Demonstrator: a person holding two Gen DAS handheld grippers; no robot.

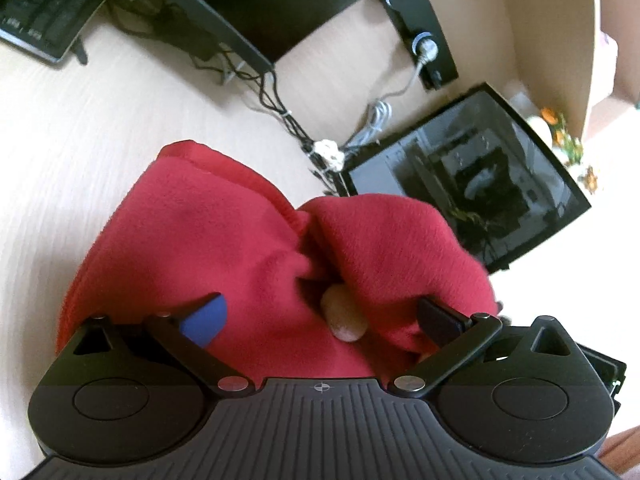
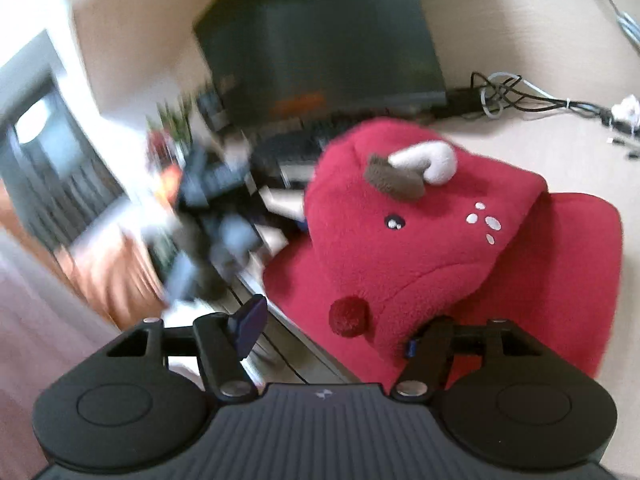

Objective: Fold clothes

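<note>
1. Red fleece garment (image 1: pixel 224 240) with a hood (image 2: pixel 404 216) (reindeer face: horn, ear, eye, dark-red pompom nose (image 2: pixel 347 316)) sits bunched on the pale worktop (image 1: pixel 72 152), directly ahead of both claws.
2. Left claw (image 1: pixel 320 316): jaws spread wide, fleece mounded between and over the tips. No pinch visible, so I read it as holding nothing. A small beige lump sits in the crease just ahead of it; can't tell what it is.
3. Right claw (image 2: pixel 348 324): also wide open. Its right-side finger is tucked under the hood's front edge, the left-side finger hangs in clear air. Not clamped on cloth.
4. Orientation: in the right wrist view the hood's face opening points back toward the claw, crown away from it. The body is doubled under and to the right of the hood. Long axis can't be read while it's bunched.
5. Step, my read: mid-fold, hood laid over the doubled body. Fits either a fold just dropped or a regrasp coming.
6. Any further move needs a clean pinch on one edge or layer, not the whole wad.
7. Beyond the garment: dark case, cables. Left of the right claw is motion-blurred.
</note>
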